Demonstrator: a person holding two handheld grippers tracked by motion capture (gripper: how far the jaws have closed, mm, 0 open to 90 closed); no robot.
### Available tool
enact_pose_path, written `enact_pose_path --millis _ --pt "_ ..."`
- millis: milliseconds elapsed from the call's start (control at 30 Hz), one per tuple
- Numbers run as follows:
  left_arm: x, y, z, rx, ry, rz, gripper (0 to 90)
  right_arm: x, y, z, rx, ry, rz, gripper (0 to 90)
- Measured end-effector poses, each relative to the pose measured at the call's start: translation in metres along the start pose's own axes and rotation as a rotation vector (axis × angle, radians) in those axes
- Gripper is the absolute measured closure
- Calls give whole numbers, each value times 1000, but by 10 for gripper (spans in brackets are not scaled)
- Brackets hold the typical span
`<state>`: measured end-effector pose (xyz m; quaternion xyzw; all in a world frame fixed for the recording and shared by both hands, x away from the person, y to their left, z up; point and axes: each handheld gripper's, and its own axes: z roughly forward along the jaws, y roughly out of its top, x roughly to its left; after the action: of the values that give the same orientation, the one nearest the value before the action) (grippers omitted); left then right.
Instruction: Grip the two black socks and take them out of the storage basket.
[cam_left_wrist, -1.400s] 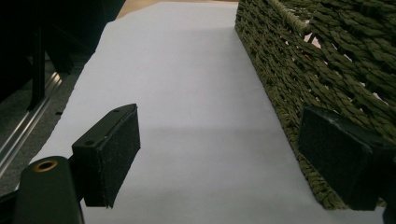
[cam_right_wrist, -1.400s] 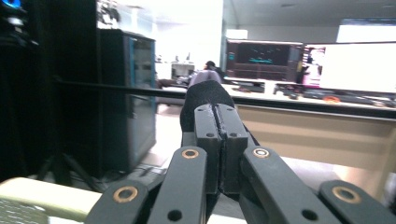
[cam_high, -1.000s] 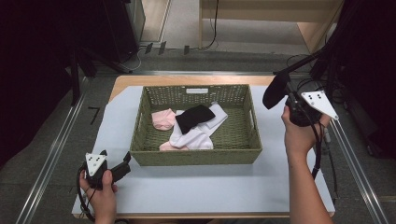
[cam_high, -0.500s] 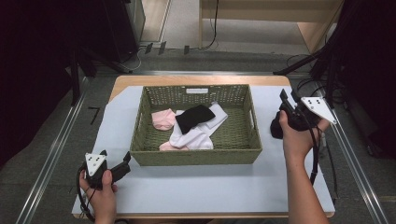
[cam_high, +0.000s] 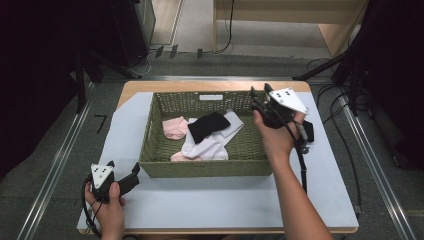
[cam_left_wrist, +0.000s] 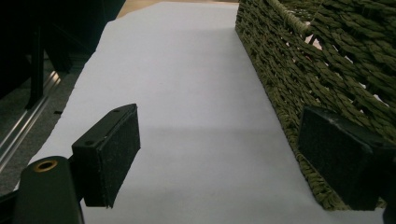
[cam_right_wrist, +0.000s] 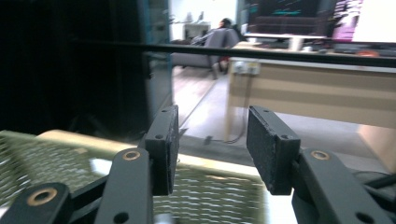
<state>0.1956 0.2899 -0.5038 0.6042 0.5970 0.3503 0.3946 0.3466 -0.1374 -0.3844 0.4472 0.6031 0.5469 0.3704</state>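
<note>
High view: right hand-held gripper (cam_high: 259, 99) agape above basket (cam_high: 150, 150) rim; left (cam_high: 134, 173) seemingly agape.

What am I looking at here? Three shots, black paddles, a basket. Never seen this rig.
No robot: a person holds a two-jaw claw in each hand. The high view looks down on the table; the other two cameras ride on the claws, so the black paddles are their jaws. The left claw rests on the white sheet by the woven basket, jaws wide, empty. The right claw is raised over the basket's far right corner, jaws apart, empty. In the basket lie a black cloth, a white cloth and a pink one, possibly socks.
</note>
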Motion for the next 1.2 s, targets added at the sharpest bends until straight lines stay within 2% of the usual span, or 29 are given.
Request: enact_pose_path --millis 67,100,133,200,233,267,300,367,400,433,467,500,567,667,700,800,867,967,1067,1133,1200 --pt "0 0 0 -1 -1 -2 147 5 -1 4 11 11 -7 527" --pt "0 0 0 -1 -1 -3 147 18 -7 16 53 40 -14 504" --pt "0 0 0 -2 -1 -4 147 18 -7 16 53 40 -14 504" --pt "1 0 0 -2 -2 -5 147 27 -13 29 119 80 -19 485" --pt "1 0 0 -2 -1 -5 147 36 -22 43 212 134 3 470" --pt "1 0 0 -1 -1 -6 147 36 -22 43 212 134 3 470" --pt "1 0 0 0 -1 -6 147 40 -25 49 253 150 3 468" --pt "1 0 0 0 -1 -6 147 48 -33 57 309 162 -18 468" --pt "1 0 0 1 -1 -7 147 54 -37 63 362 175 -31 471" --pt "1 0 0 1 -1 -6 147 54 -37 63 362 175 -31 471" --pt "1 0 0 2 0 -7 147 60 -43 71 420 170 -76 488" --pt "1 0 0 3 0 -6 147 60 -43 71 420 170 -76 488" --pt "1 0 0 2 1 -6 147 63 -49 78 471 186 -112 488" --pt "1 0 0 2 0 -7 147 68 -60 90 563 241 -143 494" --pt "1 0 0 2 1 -7 147 68 -60 90 563 241 -143 494" --pt "1 0 1 3 1 -6 147 71 -66 98 596 270 -184 518" --pt "1 0 1 4 1 -6 147 71 -70 103 609 279 -183 512" --pt "1 0 1 5 2 -5 147 73 -74 110 630 296 -195 475" --pt "1 0 1 4 2 -5 147 77 -81 115 681 319 -227 434" --pt "1 0 1 4 2 -5 147 78 -87 117 717 329 -229 453" --pt "1 0 1 4 2 -5 147 79 -93 116 757 344 -239 522"
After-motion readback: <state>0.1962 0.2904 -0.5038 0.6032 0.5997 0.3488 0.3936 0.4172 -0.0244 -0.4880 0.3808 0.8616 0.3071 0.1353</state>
